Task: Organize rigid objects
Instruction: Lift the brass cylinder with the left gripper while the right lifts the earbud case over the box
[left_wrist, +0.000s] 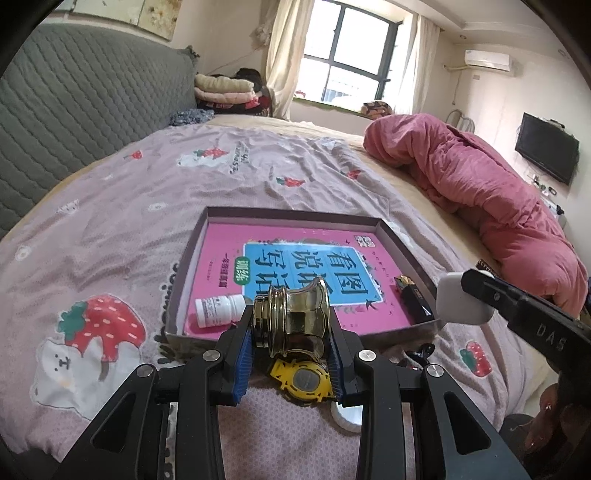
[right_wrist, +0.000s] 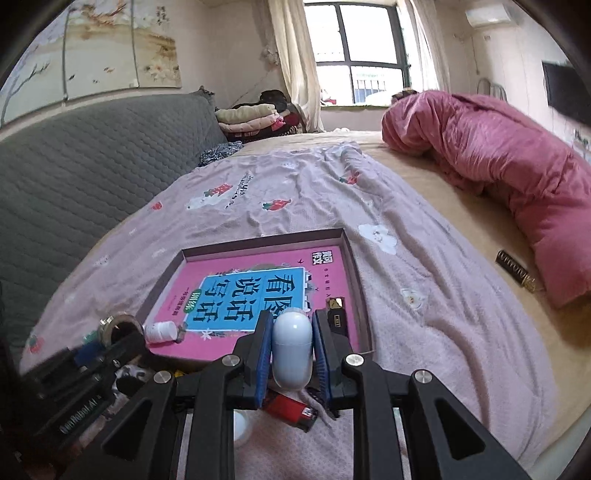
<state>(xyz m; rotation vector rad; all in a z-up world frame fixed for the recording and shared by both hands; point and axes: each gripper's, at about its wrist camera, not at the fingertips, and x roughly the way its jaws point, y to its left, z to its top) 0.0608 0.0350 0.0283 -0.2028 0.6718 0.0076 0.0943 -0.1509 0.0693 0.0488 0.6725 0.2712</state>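
Partly hidden yellow watch (left_wrist: 304, 380), half-covered red lighter (right_wrist: 291, 408)

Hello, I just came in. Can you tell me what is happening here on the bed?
A person is tidying small hard objects into a shallow box on the bed. The left gripper is shut on a gold glass bottle, and the right gripper is shut on a white case, both near the box's front edge. A pink book lines the box; on it lie a pill bottle and a dark lighter. A yellow watch and a red lighter lie on the blanket, not yet in the box.
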